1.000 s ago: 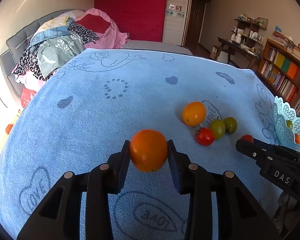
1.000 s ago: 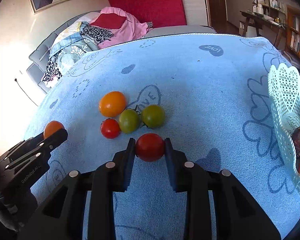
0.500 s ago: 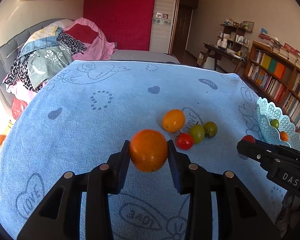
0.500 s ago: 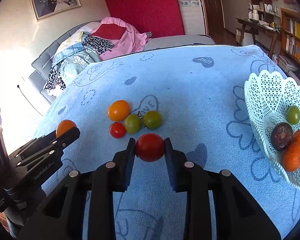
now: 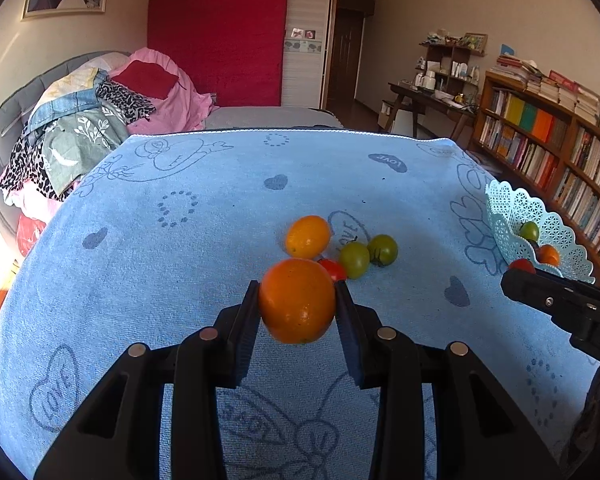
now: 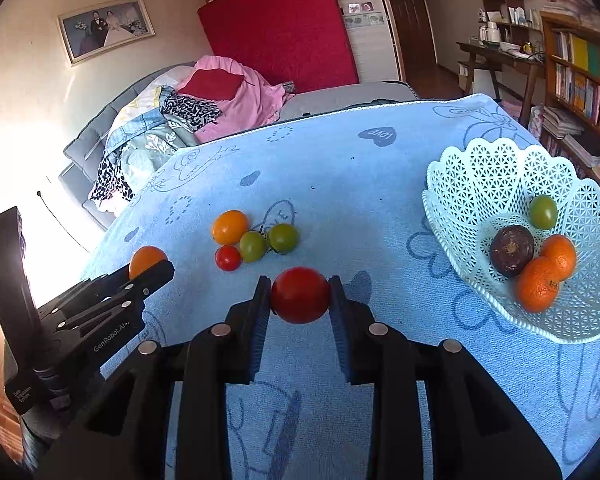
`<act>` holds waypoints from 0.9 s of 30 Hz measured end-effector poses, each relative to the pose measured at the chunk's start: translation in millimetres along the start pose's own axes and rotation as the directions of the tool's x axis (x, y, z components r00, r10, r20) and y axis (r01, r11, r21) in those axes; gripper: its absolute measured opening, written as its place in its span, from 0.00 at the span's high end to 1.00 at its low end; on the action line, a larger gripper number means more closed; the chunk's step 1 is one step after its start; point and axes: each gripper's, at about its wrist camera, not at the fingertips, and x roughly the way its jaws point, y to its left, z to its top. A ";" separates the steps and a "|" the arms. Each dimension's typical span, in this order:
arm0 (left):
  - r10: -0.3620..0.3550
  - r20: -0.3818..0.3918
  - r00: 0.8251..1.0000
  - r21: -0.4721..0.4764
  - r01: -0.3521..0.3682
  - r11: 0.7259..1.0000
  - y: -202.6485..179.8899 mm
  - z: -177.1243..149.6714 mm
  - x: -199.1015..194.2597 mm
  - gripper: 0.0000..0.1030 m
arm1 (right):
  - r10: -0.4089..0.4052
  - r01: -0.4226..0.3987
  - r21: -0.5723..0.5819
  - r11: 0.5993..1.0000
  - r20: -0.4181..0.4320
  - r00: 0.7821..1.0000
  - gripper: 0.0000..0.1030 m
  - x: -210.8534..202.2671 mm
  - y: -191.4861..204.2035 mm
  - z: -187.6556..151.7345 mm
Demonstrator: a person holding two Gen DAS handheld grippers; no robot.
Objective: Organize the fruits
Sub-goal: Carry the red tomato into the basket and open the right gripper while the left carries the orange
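Left of the white lattice plastic basket (image 6: 480, 184), right gripper (image 6: 300, 295) fingers are clamping a soft red tomato (image 6: 300, 294) mid-body; left gripper (image 5: 297, 302) fingers are pinching a firm round orange (image 5: 297, 300).

Home bedroom: bed (image 5: 256, 114) (clothes-heaped); bookshelves (image 5: 540, 148); wedding portrait (image 6: 106, 28)

Both grippers were matte black plastic. The left gripper (image 5: 296, 308) had two broad arms narrowing to flat fingers (image 5: 247, 328) with ribbed inner pads, and four round silver pins across its top. The right gripper (image 6: 300, 298) had the same build and pins. From the side, the left gripper (image 6: 150, 276) bore white lettering reading "GenRobot.AI", small silver screws, and a tall black block behind it. The right gripper's (image 5: 518, 280) side showed white letters "DA".
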 end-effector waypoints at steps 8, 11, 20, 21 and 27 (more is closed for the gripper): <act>-0.026 0.005 1.000 0.039 0.026 0.999 -25.3 1.4 -6.5 0.64 | -0.035 0.031 0.058 0.998 0.057 0.998 0.71 -33.1 -34.3 -1.5; -0.033 0.005 0.999 0.053 0.032 0.998 -34.0 2.1 -7.7 0.64 | -0.057 0.050 0.091 0.995 0.081 0.995 0.71 -46.0 -51.6 -0.6; -0.051 0.001 0.999 0.096 0.051 0.994 -61.9 4.1 -8.8 0.64 | -0.132 0.102 0.199 0.975 0.142 0.981 0.71 -78.5 -103.3 0.2; -0.053 0.001 0.999 0.101 0.052 0.993 -65.2 4.1 -9.0 0.64 | -0.139 0.107 0.208 0.972 0.145 0.980 0.71 -80.5 -108.6 -0.1; -0.065 -0.001 0.998 0.133 0.065 0.989 -83.0 5.2 -9.9 0.64 | -0.182 0.140 0.250 0.958 0.151 0.972 0.71 -84.0 -133.5 -2.8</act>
